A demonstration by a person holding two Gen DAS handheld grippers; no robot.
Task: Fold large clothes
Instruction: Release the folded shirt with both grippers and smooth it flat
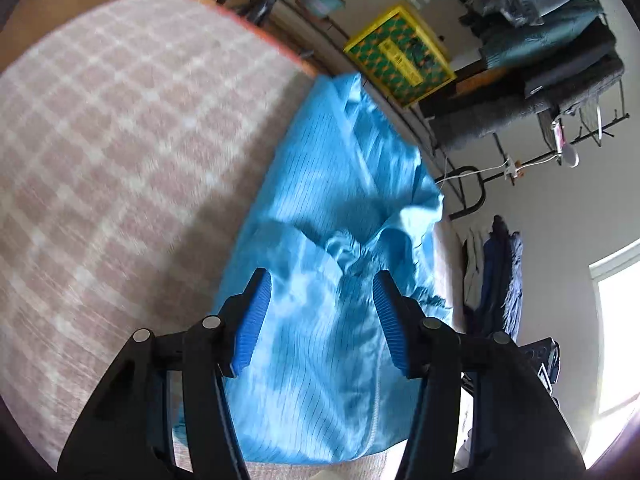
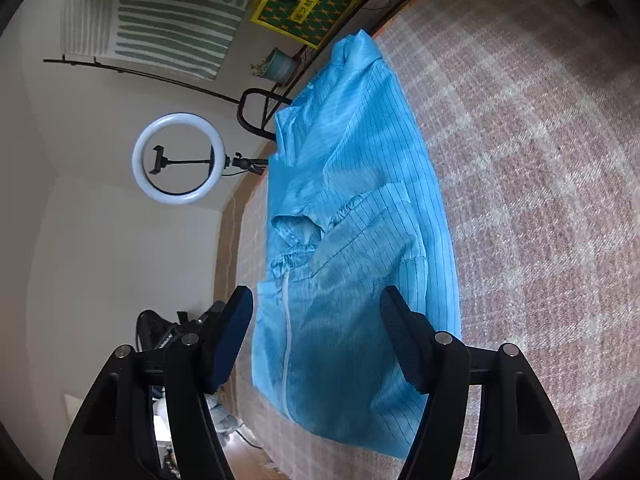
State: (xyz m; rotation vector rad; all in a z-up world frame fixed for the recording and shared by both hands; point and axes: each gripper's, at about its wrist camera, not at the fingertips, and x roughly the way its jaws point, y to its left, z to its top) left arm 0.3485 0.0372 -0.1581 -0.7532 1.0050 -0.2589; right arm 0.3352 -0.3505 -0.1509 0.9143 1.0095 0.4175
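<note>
The left hand-held gripper has its jaws standing apart with nothing pinched between them; its blue ribbed pads hover above the blue garment without touching the cloth. The right hand-held gripper is likewise spread, its dark pads clear of the fabric, one finger over the garment's near part and the other past its edge.

Directly under and ahead of both grippers lies the garment, a light blue piece with thin dark pinstripes and a white zipper running along its near part. It is folded into a long, narrow shape that stretches away from the grippers. Partway along it, a gathered cuff and a fold sit bunched on top. The garment rests on a pink and white checked cover spread over a wide, flat surface; whether that surface is a bed or a table I cannot tell. The garment lies close to one edge of it, with the open checked area to the left of the left gripper and to the right of the right gripper.

Beyond the far end of the garment stands a yellow framed picture. In the right wrist view, a ring light stands to the left, beyond the gripper, with a small potted plant farther back. In the left wrist view, a rack of folded clothes stands to the far right.
</note>
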